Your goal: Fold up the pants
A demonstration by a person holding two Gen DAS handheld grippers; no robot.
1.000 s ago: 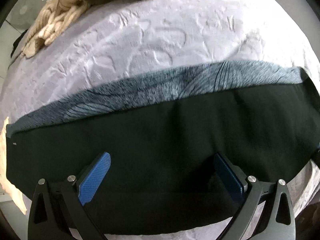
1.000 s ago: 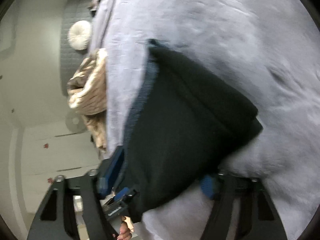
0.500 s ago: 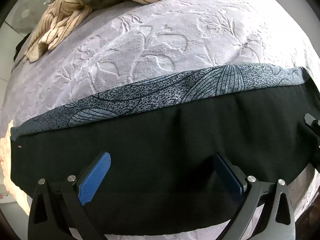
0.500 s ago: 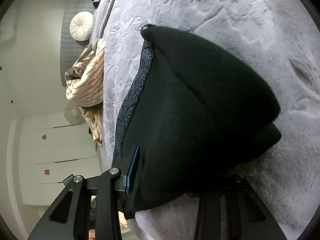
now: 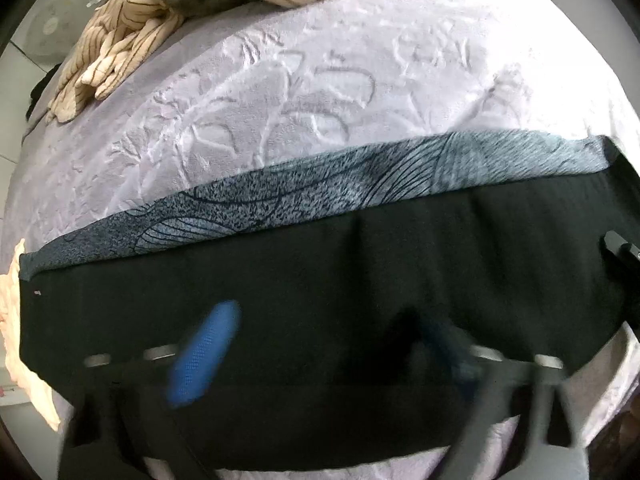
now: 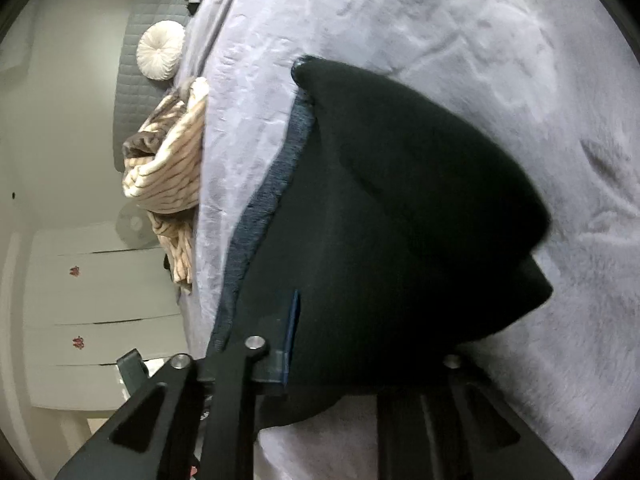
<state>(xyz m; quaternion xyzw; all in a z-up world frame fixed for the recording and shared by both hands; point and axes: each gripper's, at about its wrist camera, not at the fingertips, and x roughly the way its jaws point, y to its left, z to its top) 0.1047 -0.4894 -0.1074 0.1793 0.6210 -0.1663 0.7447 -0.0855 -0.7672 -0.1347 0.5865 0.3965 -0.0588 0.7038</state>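
Note:
The black pants (image 5: 320,264), with a grey patterned band (image 5: 304,192) along the far edge, lie folded across a lilac bedspread (image 5: 320,80). My left gripper (image 5: 324,356) points straight down over the black fabric. Its blue pads (image 5: 204,356) are blurred, its jaws are closing, and cloth lies between them without being pinched. In the right wrist view the pants (image 6: 400,220) bunch up at their end. My right gripper (image 6: 372,352) is closing its jaws on that end, with the left pad (image 6: 294,336) pressed into the cloth and the other finger hidden behind it. Part of that gripper (image 5: 620,248) shows at the left wrist view's right edge.
A beige striped blanket (image 5: 160,20) is heaped at the bed's far side, also visible as the blanket (image 6: 168,168) in the right wrist view. A round white cushion (image 6: 160,56) leans on a grey quilted headboard (image 6: 132,92). White cabinet doors (image 6: 100,300) stand beyond the bed.
The left jaws have come inward from wide open and are now blurred. The right jaws have narrowed onto the pants' end, whose fold now stands higher.

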